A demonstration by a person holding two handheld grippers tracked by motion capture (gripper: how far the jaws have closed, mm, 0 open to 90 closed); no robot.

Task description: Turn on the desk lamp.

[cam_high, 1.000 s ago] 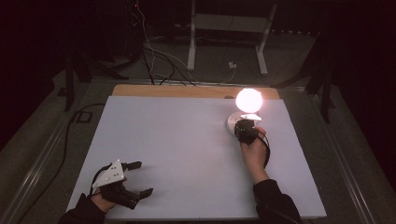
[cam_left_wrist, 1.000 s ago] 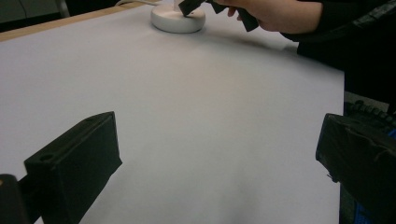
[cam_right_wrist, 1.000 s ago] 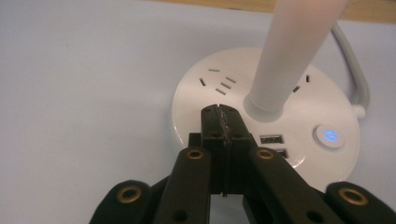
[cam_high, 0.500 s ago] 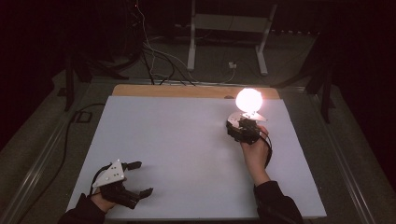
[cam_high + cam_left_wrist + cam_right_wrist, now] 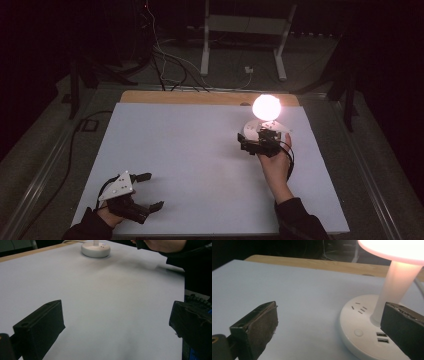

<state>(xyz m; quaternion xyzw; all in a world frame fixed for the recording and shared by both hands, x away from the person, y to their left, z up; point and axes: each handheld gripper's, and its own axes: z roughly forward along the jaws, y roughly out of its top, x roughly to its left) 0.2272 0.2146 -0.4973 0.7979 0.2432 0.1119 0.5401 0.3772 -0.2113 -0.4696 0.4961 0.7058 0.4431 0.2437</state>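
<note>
The lit lamp (image 5: 265, 112) stands at the far right of the white table (image 5: 190, 150), just past the right tool (image 5: 262, 141), whose jaws are wide apart, while the left tool (image 5: 131, 196), also open, rests far away at the near left corner.

Smooth glossy white plastic lamp base (image 5: 372, 335), matt white tabletop (image 5: 200, 160), bare wood edge strip (image 5: 200, 97)
</note>
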